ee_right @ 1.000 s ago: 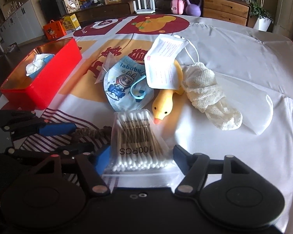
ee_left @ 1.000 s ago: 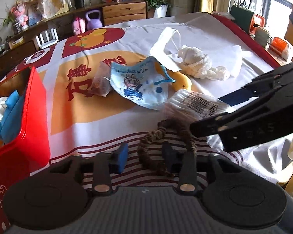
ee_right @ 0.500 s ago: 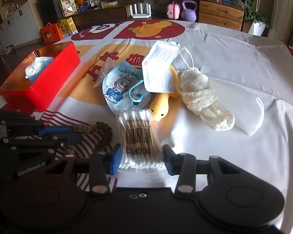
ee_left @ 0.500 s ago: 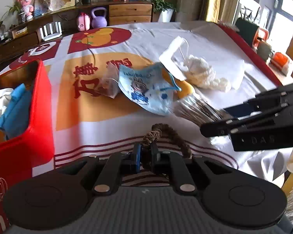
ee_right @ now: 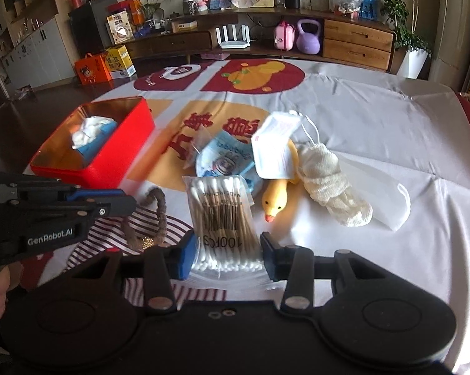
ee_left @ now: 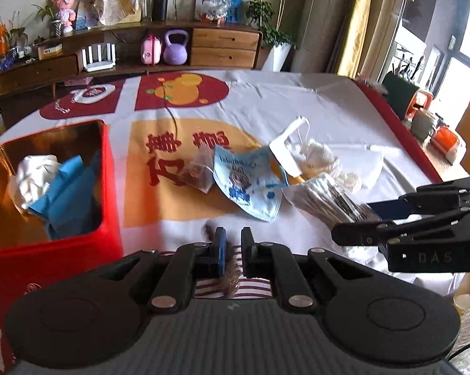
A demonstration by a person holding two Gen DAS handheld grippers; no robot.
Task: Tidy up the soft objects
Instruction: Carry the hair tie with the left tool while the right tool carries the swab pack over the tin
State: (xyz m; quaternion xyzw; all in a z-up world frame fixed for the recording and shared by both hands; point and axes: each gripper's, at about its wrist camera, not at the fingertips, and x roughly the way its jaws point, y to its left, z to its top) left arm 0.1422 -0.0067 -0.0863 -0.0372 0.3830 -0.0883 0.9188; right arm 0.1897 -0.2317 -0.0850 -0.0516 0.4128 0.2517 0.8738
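Our left gripper (ee_left: 232, 247) pinches the brown braided hair loop (ee_right: 160, 215); our right gripper (ee_right: 225, 251) clamps the clear cotton-swab bag (ee_right: 224, 215), near the red box (ee_right: 94, 162).

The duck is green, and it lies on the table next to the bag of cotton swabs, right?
Not quite: the duck is yellow with an orange beak, not green. The right wrist view shows it clearly. It does lie on the table next to the bag of cotton swabs, just as you said.
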